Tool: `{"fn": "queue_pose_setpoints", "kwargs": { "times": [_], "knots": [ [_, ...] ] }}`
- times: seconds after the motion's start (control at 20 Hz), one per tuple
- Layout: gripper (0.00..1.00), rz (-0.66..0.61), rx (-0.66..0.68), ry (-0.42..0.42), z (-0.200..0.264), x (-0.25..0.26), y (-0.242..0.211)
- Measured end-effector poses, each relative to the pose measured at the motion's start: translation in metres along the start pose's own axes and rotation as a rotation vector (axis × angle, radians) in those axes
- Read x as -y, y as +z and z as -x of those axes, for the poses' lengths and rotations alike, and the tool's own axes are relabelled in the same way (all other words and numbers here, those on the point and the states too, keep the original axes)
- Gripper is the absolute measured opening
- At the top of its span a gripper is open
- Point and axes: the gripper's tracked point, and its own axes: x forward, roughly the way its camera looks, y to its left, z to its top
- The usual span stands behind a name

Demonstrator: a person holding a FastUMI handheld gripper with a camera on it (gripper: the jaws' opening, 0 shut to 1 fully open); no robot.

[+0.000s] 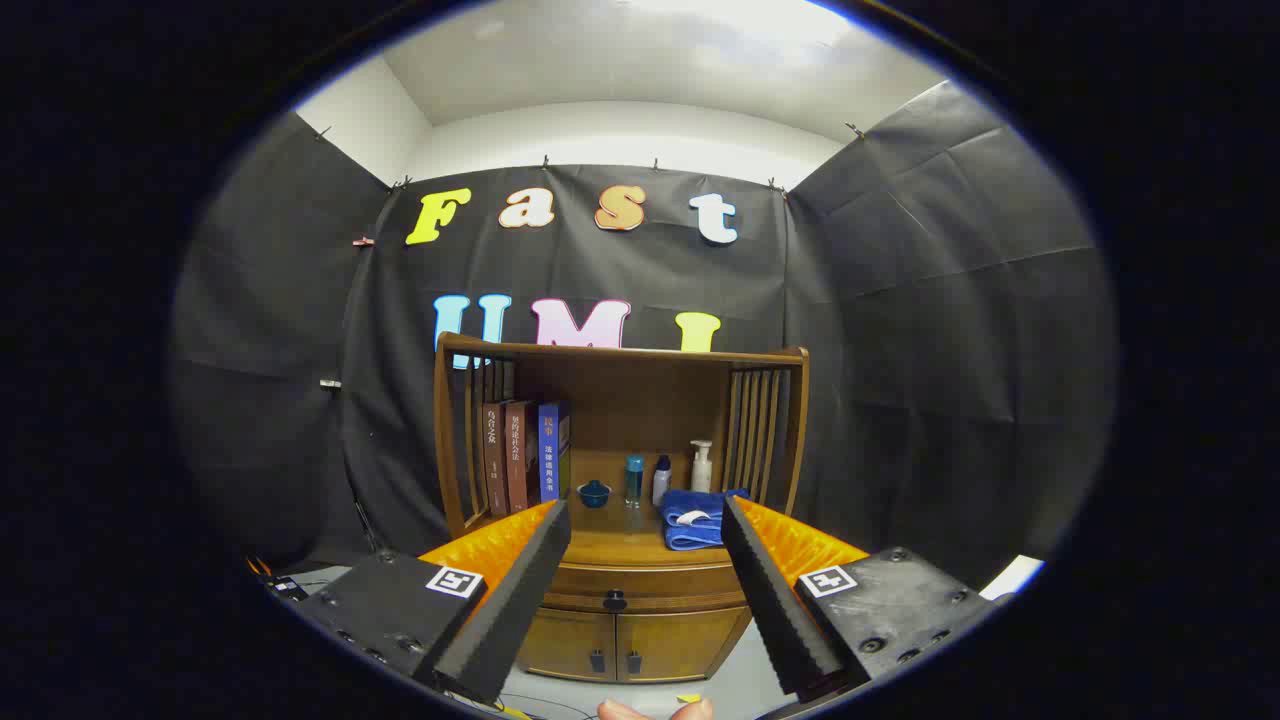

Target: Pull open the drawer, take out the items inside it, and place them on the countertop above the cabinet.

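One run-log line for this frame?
phase: approach | gripper: open, empty | drawer: shut, knob between fingers, beyond them | countertop: folded blue towel

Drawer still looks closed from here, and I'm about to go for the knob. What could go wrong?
1. The small dark drawer knob is a narrow target for the wide-open gripper; the foam fingers may slip off.
2. The folded blue towel and small bottles crowd the wooden countertop, leaving little free space for items.
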Motion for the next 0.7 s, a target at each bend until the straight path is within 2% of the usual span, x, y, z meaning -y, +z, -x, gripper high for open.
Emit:
{"fn": "queue_pose_setpoints", "kwargs": {
  "times": [0.45, 0.7],
  "knots": [
    [0.99, 0.003, 0.000, -0.009, -0.002, 0.008, 0.001],
    [0.99, -0.029, 0.033, -0.024, -0.019, 0.020, 0.014]
  ]
}}
